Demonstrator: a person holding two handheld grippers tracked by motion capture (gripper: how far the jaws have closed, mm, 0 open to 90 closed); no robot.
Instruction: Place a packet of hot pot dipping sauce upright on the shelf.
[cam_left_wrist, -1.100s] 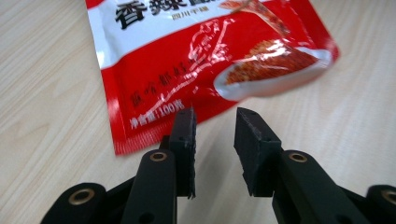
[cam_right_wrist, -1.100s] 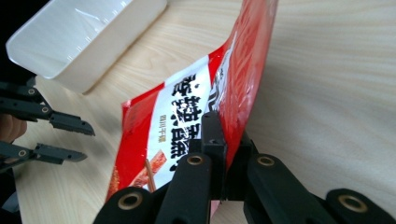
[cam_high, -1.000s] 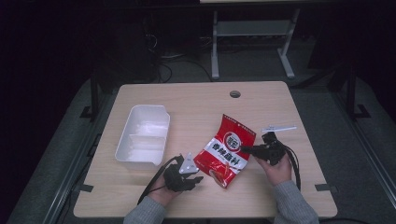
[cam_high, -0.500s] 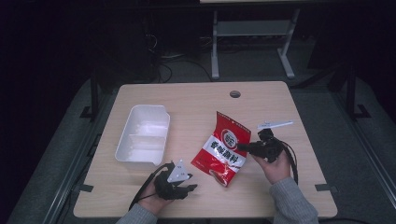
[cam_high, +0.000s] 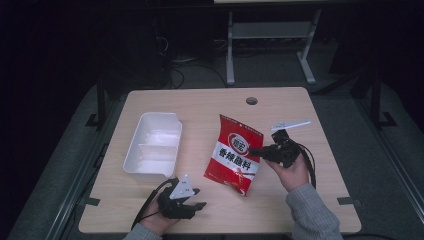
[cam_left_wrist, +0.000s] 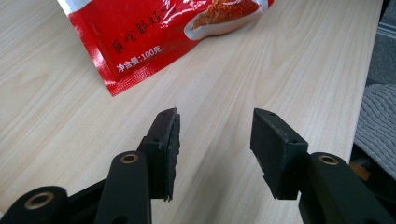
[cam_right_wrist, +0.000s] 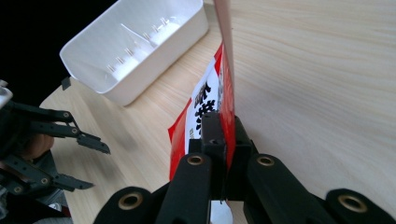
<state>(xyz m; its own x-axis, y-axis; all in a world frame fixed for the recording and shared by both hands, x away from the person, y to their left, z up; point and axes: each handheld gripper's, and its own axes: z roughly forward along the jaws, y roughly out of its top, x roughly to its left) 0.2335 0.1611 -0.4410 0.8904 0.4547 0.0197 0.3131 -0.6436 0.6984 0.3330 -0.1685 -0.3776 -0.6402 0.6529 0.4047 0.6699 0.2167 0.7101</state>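
Observation:
A red seasoning packet (cam_high: 235, 155) with white print is held up off the wooden table (cam_high: 210, 102), tilted. My right gripper (cam_high: 256, 150) is shut on the packet's right edge; in the right gripper view the red packet (cam_right_wrist: 224, 98) stands edge-on between the shut jaws. My left gripper (cam_high: 199, 198) rests near the table's front edge, left of the packet, open with nothing in it. In the left gripper view its jaws stand apart over bare wood, and the packet's lower corner (cam_left_wrist: 140, 51) lies a short way ahead of my left gripper (cam_left_wrist: 215, 126).
A white two-compartment tray (cam_high: 152, 147) sits empty at the left of the table. A round cable hole (cam_high: 251, 100) is near the far edge. A metal stand (cam_high: 270, 35) and cables lie on the dark floor beyond.
The left gripper has let go of the packet and drawn back toward the front edge. The right gripper has lifted and shifted the packet slightly left.

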